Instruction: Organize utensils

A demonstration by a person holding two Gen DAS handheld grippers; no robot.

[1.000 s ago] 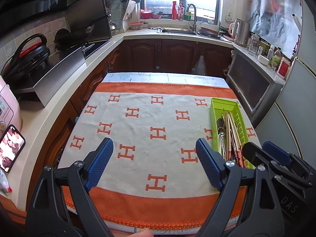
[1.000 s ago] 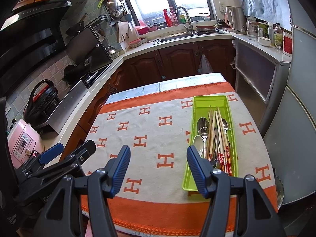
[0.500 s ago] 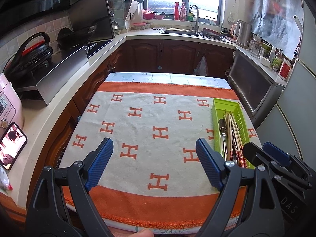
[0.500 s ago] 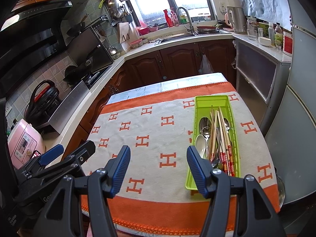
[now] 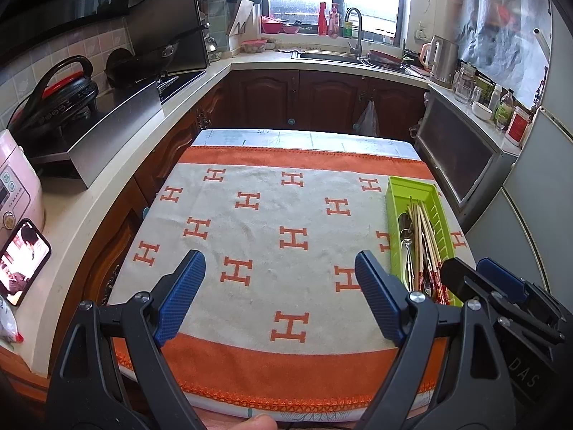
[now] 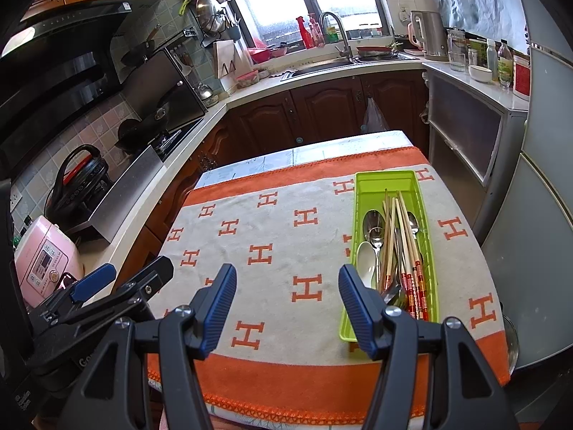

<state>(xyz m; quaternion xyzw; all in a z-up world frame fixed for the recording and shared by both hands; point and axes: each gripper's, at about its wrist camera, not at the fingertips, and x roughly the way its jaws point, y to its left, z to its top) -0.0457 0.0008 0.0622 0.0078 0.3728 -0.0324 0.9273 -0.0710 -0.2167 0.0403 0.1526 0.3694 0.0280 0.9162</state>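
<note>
Utensils, meaning spoons (image 6: 372, 236) and chopsticks (image 6: 401, 240), all lie lengthwise in the green tray (image 6: 429, 251) that sits on the right side of the counter (image 6: 322, 159), on the orange-and-grey towel (image 6: 272, 236) with its H pattern. From my right wrist view I look almost straight down into the tray: I can count a few spoon bowls on its left side, one more bowl on the right, and the red-banded chopstick ends pointing toward me. My left wrist view shows the same tray (image 5: 442, 215) only at a slant near the right edge, so the spoons (image 5: 404, 229) and chopsticks (image 5: 424, 236) crowd together there. My right gripper (image 6: 286, 308) hovers above the near part of the towel, jaws spread wide and holding nothing, its right finger just beside the tray's near left corner. My left gripper (image 5: 279, 292) hangs over the middle of the towel (image 5: 265, 215), jaws likewise spread and empty. Each view catches the other gripper at its edge. Only the left view shows a phone (image 5: 23, 259) with a lit screen on the side worktop and a fingertip (image 5: 259, 423) at the bottom edge; only the right view shows the pink rice cooker (image 6: 46, 254) whole.
</note>
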